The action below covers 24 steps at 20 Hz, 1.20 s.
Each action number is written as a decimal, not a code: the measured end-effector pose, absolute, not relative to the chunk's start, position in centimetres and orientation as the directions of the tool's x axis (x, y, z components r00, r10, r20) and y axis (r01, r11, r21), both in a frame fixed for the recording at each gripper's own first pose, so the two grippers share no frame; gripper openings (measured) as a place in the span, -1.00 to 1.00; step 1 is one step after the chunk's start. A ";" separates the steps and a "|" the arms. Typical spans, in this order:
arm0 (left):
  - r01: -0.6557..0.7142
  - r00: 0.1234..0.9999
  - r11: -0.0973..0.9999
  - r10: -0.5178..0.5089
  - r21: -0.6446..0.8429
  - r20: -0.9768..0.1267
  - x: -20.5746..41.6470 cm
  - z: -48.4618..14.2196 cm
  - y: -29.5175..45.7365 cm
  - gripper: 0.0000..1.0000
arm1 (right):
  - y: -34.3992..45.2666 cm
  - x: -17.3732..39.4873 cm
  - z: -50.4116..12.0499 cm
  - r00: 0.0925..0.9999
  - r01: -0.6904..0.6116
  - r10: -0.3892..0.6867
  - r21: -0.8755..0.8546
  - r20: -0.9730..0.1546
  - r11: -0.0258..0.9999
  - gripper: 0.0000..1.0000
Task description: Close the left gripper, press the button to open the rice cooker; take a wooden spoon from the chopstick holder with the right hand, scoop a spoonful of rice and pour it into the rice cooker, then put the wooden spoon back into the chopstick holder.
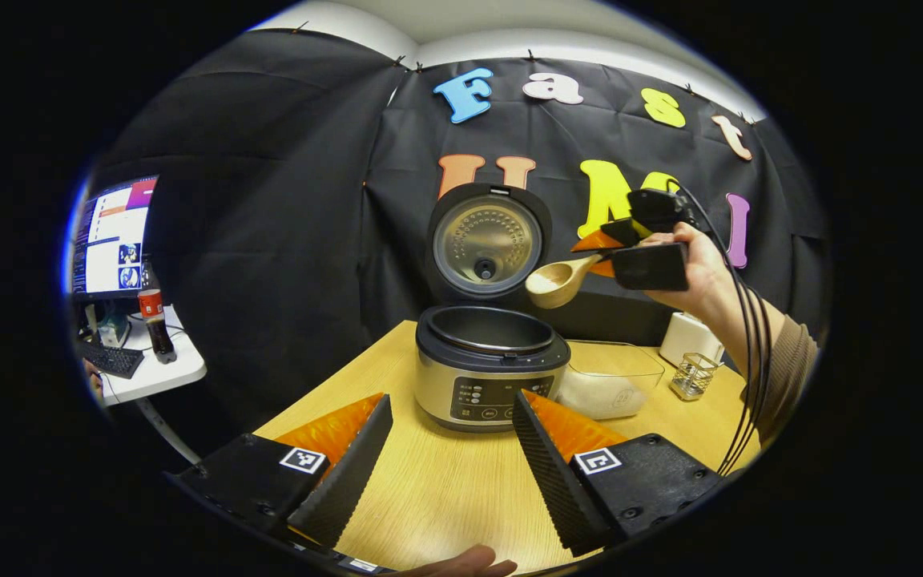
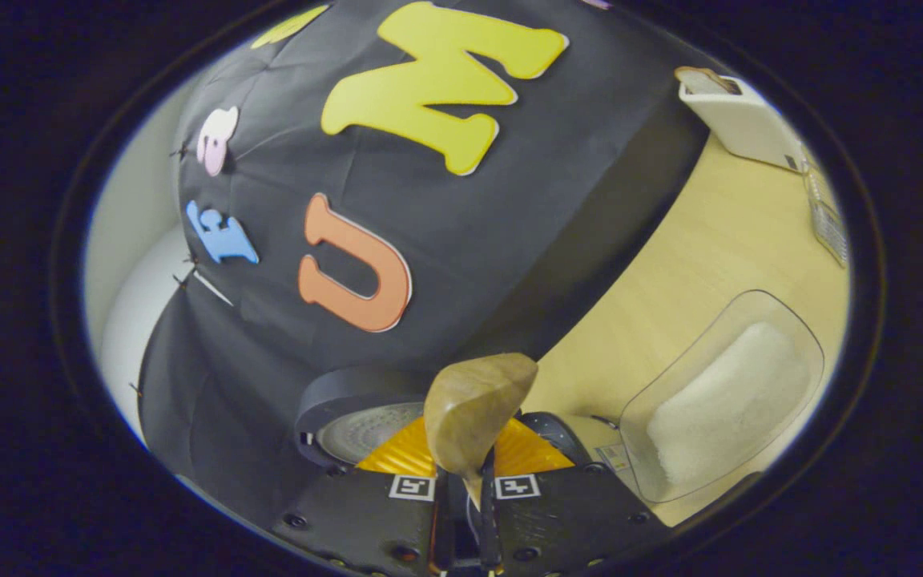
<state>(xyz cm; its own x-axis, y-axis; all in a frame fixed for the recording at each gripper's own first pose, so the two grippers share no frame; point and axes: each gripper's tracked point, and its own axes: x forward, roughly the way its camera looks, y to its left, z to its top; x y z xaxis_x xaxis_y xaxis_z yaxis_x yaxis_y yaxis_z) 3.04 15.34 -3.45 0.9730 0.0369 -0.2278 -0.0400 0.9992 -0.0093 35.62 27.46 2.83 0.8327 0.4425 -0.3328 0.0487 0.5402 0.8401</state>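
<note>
A: Where was the wooden spoon (image 1: 559,282)?

B: Clamped by its handle between the right gripper (image 1: 620,252)'s jaws, the bowl sticking out ahead of them, tipped on its side above the open rice cooker (image 1: 490,365), just beside the raised lid (image 1: 487,241). In the right gripper view the spoon (image 2: 473,413) filled the gap between the jaws.

A: Rice in it?

B: I couldn't tell; the bowl looked empty.

A: And the left gripper (image 1: 449,449)?

B: Jaws spread wide, gripping nothing, the cooker straight ahead between them.

A: Which step, then?

B: My guess: the pour, at or near its end. The rice container (image 1: 610,377) sat just beside the cooker. Next would be carrying the spoon out to the wire chopstick holder (image 1: 692,376), well off to the side, and lowering it in handle-first or bowl-first without tipping the holder.
</note>
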 end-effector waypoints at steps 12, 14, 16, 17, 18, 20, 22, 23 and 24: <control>-0.073 0.972 0.997 0.066 -0.021 -0.224 3.0 -3.1 17.0 0.93 | 34.5 35.9 2.7 0.864 -0.183 0.315 0.337 -0.394 0.923 -0.75; -0.064 0.973 0.997 0.054 -0.038 -0.225 3.1 -3.4 16.8 0.94 | 34.4 35.9 2.9 0.881 -0.210 0.279 0.213 -0.382 0.954 -0.75; -0.057 0.967 0.997 0.044 -0.044 -0.251 3.3 -4.1 16.3 0.94 | 34.6 36.1 3.2 0.897 -0.243 0.259 0.089 -0.358 0.966 -0.75; -0.062 0.966 0.997 0.051 -0.038 -0.253 3.3 -4.1 16.5 0.94 | 34.8 35.9 3.2 0.904 -0.256 0.252 0.033 -0.347 0.966 -0.75; -0.069 0.965 0.997 0.060 -0.028 -0.254 3.4 -4.2 16.8 0.94 | 35.1 35.8 3.5 0.909 -0.271 0.251 -0.016 -0.333 0.962 -0.76; -0.083 0.963 0.996 0.076 -0.016 -0.259 3.3 -4.2 17.3 0.94 | 35.6 35.9 3.2 0.912 -0.290 0.250 -0.080 -0.324 0.954 -0.76; -0.098 0.960 0.995 0.091 -0.014 -0.263 3.3 -4.4 17.7 0.94 | 36.2 36.0 2.7 0.907 -0.316 0.258 -0.132 -0.331 0.940 -0.76; -0.107 0.959 0.994 0.100 -0.010 -0.266 3.3 -4.6 18.0 0.94 | 36.5 35.9 2.6 0.907 -0.325 0.259 -0.162 -0.331 0.932 -0.76; -0.115 0.958 0.993 0.110 -0.003 -0.266 3.2 -4.6 18.2 0.94 | 36.8 35.8 2.8 0.908 -0.337 0.263 -0.193 -0.326 0.922 -0.76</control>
